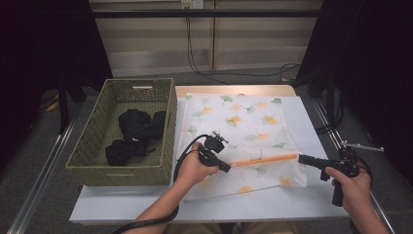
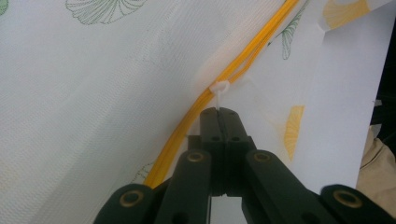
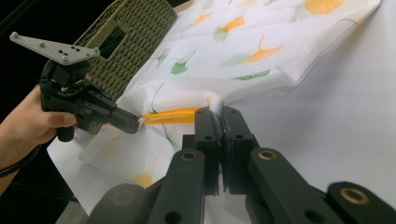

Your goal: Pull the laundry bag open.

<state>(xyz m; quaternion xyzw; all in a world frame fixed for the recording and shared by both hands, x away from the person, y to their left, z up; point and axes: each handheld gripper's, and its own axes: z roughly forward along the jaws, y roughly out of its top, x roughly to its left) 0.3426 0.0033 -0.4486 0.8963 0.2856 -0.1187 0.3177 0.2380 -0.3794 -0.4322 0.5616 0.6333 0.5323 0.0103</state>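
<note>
Currently the left gripper [image 2: 219, 111], clamped on the white zipper pull [image 2: 218, 88], and the right gripper [image 3: 220, 112], pinching the laundry bag [image 1: 243, 122] corner on the table [image 1: 302, 204], are mid-zipping; next likely needs a steady pull along the orange zipper [image 1: 265, 160].

Soft overhead light is falling evenly on the pale worktop [image 1: 292, 200], the room's left and right sides are sinking into darkness, and the nearest tongs are blurring slightly.
</note>
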